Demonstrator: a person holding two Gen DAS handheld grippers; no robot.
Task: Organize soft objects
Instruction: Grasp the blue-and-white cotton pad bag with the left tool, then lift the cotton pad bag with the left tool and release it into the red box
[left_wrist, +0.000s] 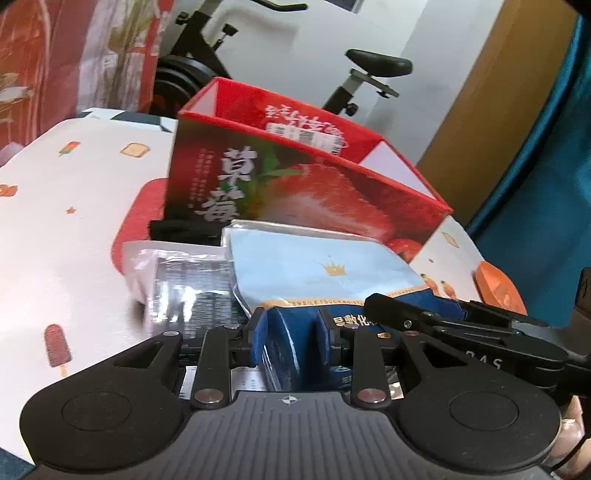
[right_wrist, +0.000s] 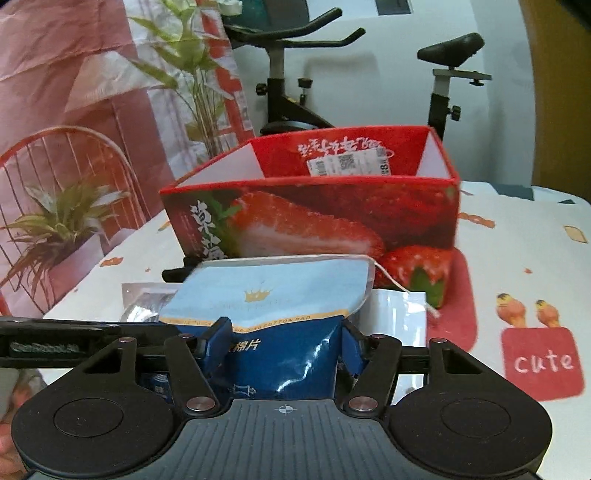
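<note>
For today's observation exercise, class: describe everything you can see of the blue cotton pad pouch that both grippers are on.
The cotton pad pouch is a glossy, soft plastic bag, pale blue above with a gold crown, dark blue below an orange band with white lettering. It tilts up in front of the open red strawberry box, over a clear packet. The left gripper and right gripper both pinch its dark lower end, creasing it. A thin string trails from its upper corner.

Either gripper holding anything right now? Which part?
Both hold the cotton pad pouch by its dark blue end: the right gripper spans the width, the left gripper pinches a fold of that end.
</note>
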